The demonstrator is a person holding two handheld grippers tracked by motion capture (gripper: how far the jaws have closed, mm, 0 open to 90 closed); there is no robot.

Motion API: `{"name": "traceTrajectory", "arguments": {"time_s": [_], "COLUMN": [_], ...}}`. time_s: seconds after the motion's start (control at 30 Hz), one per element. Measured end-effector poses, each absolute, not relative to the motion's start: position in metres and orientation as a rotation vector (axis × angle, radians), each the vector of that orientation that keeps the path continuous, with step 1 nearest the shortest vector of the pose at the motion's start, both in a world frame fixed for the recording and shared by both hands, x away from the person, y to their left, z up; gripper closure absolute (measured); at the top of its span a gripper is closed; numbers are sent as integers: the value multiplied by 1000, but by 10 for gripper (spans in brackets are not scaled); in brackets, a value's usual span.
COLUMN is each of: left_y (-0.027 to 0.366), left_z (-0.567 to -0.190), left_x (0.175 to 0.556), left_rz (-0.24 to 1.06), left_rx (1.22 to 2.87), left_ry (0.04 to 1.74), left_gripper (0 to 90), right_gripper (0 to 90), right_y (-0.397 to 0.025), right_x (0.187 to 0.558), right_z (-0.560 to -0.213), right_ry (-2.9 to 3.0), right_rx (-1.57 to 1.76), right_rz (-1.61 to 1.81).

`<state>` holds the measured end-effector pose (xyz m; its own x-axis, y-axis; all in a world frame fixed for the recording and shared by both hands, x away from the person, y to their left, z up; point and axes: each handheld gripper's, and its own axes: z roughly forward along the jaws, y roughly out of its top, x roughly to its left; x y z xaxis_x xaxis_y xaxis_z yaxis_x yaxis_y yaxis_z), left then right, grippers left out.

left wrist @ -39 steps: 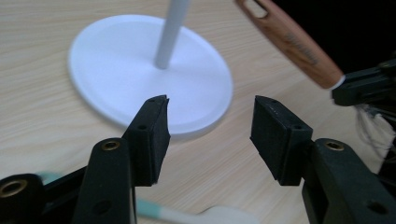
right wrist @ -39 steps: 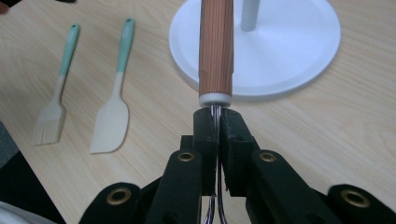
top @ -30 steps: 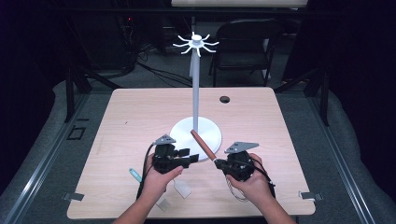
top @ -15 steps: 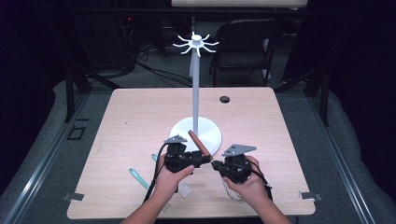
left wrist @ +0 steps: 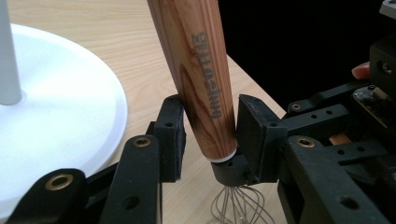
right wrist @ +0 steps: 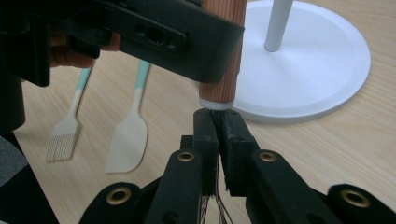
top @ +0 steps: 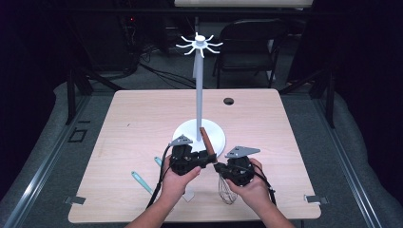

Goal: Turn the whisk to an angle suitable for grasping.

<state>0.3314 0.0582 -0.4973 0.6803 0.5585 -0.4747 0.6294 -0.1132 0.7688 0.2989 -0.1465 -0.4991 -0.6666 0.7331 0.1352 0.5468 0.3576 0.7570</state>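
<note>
Whisk with wooden handle, held between the 2 grippers at the near edge of the table, at about 6 o'clock from the white stand. Long axis tilted: handle end up toward 11 o'clock over the stand's base, wire loops down toward 5 o'clock, near the tabletop.

Left gripper: jaws part open, 1 on each side of the lower handle; the left gripper view shows both pads against the wood or very close to it, just above the white collar. Judged a grip taking hold.

Right gripper: jaws closed almost together on the wire neck just under the collar, per the right gripper view, wires running down between them.

Both hands equally near; the left gripper has the thick part, so a handover to it looks likely.

Brush and spatula lie flat on the table at 8 o'clock from the stand, apart from the whisk.
</note>
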Motion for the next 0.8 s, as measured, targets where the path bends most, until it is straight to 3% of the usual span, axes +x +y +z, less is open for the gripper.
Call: {"name": "traceTrajectory", "arguments": {"time_s": [0.63, 0.8], "left_y": [52, 56], "left_z": [-504, -499], "left_x": [333, 335], "left_rz": [-139, -164], "left_rx": [1732, 1720], "left_ry": [958, 950], "left_gripper": [673, 695], "right_gripper": [854, 793], "right_y": [-147, -149], "right_x": [299, 298], "right_z": [-498, -495], "right_ry": [2382, 2390], "right_rx": [1161, 1150], "right_rz": [1249, 1265]}}
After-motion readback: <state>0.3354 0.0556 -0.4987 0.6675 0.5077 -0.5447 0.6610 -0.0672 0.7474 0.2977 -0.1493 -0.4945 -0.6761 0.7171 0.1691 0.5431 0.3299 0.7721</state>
